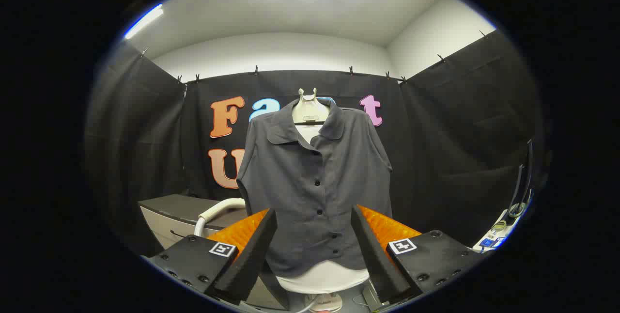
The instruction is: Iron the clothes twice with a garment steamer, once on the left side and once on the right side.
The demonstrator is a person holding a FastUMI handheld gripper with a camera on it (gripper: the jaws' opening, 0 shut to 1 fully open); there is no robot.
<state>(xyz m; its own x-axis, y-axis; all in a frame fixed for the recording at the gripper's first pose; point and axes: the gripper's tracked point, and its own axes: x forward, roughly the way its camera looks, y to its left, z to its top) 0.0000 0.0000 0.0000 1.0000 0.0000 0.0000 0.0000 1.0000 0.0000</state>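
The claw (314,242) is being held spread wide, nothing being pinched between its fingers. A dark grey shirt (315,182) is being displayed on a pale dress form (308,107) just beyond the fingers, centred between them. A white hose (215,212) is being seen beyond the left finger.

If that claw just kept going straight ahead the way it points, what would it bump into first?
Most likely the dark shirt on the mannequin. The claw is open with nothing between its fingers, and the shirt's buttoned lower front lies straight ahead of them. How far off it hangs is hard to judge here.
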